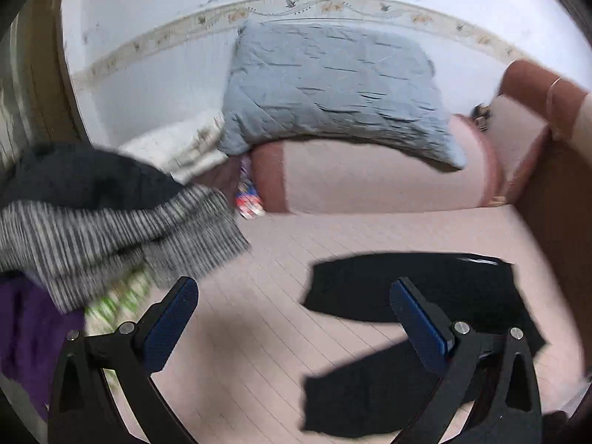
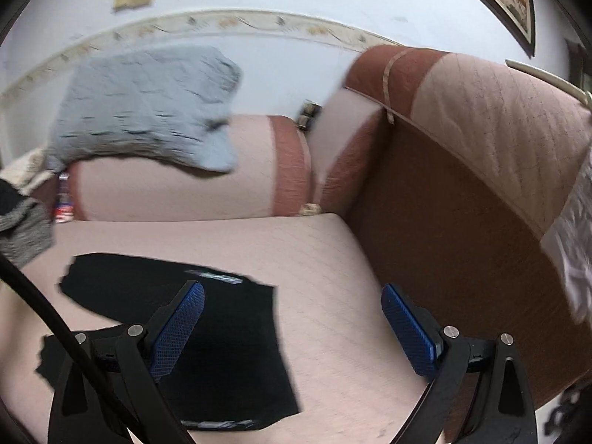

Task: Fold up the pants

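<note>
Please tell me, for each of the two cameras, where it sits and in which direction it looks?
Left wrist: sits on the left gripper, looks forward and down at the sofa seat, clothes pile on its left; both open fingers show.
Right wrist: sits on the right gripper, looks at the seat and sofa corner; both open fingers and a cable show.
Shared: black pants, grey pillow.

Black pants [image 2: 207,336] with a small pale printed mark near one edge. Pale pink quilted sofa seat [image 1: 259,266], rust-brown bands on the arms. Grey-blue crinkled pillow [image 1: 333,88] at upper centre. Grey-and-white striped garment [image 1: 111,229] at left, purple cloth [image 1: 29,333] below. Blue-padded black left tool [image 1: 292,322] and right tool [image 2: 292,325].
</note>
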{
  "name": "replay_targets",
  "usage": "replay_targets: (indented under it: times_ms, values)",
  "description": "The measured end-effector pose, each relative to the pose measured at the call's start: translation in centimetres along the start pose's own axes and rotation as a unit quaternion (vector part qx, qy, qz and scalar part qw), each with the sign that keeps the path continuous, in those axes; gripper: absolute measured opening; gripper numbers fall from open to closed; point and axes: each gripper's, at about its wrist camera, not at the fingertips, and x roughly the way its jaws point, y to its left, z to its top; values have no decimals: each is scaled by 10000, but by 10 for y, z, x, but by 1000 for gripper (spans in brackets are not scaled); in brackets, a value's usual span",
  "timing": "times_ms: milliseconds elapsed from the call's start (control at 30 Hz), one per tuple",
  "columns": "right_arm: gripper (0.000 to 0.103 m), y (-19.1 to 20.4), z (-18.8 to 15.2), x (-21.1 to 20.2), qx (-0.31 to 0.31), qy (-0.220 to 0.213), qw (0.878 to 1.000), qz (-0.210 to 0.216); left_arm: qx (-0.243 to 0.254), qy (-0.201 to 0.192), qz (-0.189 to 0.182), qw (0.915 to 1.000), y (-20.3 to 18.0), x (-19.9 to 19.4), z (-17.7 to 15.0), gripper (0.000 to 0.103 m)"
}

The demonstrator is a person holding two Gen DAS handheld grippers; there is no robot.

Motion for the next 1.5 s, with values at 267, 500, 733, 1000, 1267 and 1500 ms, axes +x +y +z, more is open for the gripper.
replay_targets:
  times_ms: [267, 500, 733, 1000, 1267, 1500]
  values:
    - [100, -25, 72, 75, 89, 283, 9996, -4, 133, 125, 563, 9982, -9, 88, 64, 103]
    - [98, 11, 12, 214, 218, 1178, 9875, 1022, -696, 1114, -353, 9907, -6, 209, -3, 103]
    - [93, 74, -14, 306, 25, 1784, 9720, 1532, -786, 1735, -1136, 9751, -26, 313, -41, 103]
    - [93, 152, -10, 348, -1133, 1809, 9600, 1811, -315, 1906, -1202, 9738, -53, 372, -50, 103]
    - [41, 179, -22, 361, -1344, 2132, 9430, 2171, 394, 1670, -1538, 9731, -83, 360, -45, 11]
    - [2, 177, -13, 320, -1200, 1881, 9550, 1953, 480, 1299, -1318, 9816, -95, 314, -34, 11]
